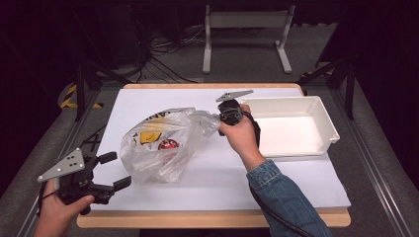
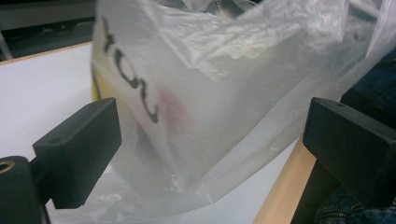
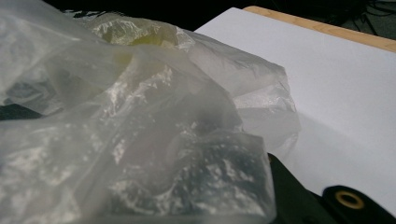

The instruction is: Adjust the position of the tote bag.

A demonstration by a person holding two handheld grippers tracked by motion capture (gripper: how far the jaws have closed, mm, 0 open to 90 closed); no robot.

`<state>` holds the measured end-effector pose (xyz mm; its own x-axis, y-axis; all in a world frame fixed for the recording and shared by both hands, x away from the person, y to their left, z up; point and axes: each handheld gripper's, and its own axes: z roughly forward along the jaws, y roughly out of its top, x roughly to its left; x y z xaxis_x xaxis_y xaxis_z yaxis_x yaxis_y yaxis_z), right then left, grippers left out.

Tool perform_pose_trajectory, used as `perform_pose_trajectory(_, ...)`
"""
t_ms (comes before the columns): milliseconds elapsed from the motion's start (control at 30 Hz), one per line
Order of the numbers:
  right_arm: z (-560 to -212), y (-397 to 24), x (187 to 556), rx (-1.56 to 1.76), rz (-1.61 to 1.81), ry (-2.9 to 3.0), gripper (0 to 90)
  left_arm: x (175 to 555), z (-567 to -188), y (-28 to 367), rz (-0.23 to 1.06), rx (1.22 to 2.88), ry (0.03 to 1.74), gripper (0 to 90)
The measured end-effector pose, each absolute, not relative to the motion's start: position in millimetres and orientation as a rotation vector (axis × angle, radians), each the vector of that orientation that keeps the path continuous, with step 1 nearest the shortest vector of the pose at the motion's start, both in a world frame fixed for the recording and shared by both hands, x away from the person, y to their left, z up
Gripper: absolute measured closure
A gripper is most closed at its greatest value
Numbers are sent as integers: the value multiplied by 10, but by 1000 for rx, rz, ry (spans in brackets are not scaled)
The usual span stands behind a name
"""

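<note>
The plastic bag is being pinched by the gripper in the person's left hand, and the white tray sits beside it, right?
Not quite: the right gripper pinches the plastic bag, as the high view shows. The left gripper is open beside it. The white tray does sit nearby.

The high view looks forward and down over the whole table [image 1: 296, 210] from the person's side. Both gripper views sit close against the plastic bag [image 2: 224, 93], which the high view shows left of centre.
</note>
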<state>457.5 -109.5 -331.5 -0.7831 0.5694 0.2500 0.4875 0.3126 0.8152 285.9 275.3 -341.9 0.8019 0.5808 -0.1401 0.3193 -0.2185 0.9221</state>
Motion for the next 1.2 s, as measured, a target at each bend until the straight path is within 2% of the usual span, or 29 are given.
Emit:
perform_pose_trajectory(67,-3318,-1088,4571,995,1491,2479,892,2905,-3451,2680,289,1836,693,85)
perform_pose_trajectory(133,-3323,-1084,4565,988,1493,2480,890,2949,-3489,2653,305,1868,696,180)
perform_pose_trajectory(233,-3322,-1093,4554,983,1500,2479,886,3014,-3533,2634,328,1912,695,439)
perform_pose_trajectory(367,-3320,-1111,4544,973,1502,2480,872,3076,-3540,2657,334,1886,716,847)
perform_pose_trajectory(400,-3319,-1116,4542,972,1501,2478,866,3100,-3532,2677,346,1874,720,886)
perform_pose_trajectory(500,-3317,-1128,4547,970,1500,2471,846,3199,-3491,2756,402,1777,762,899)
perform_pose_trajectory(600,-3312,-1135,4549,969,1504,2467,811,3248,-3476,2788,439,1749,781,899)
perform_pose_trajectory(800,-3346,-1165,4548,971,1482,2441,477,3475,-3550,2938,485,1637,878,899)
perform_pose_trajectory(833,-3358,-1180,4534,975,1466,2438,431,3506,-3573,2957,490,1627,891,899)
perform_pose_trajectory(867,-3358,-1180,4534,975,1466,2438,431,3506,-3573,2957,490,1627,891,899)
perform_pose_trajectory(900,-3376,-1221,4494,979,1466,2418,330,3558,-3615,2984,490,1615,914,899)
perform_pose_trajectory(967,-3384,-1270,4450,980,1463,2396,263,3593,-3640,3012,488,1602,934,899)
perform_pose_trajectory(1200,-3441,-1393,4263,944,1443,2375,178,3653,-3646,3064,502,1572,953,899)
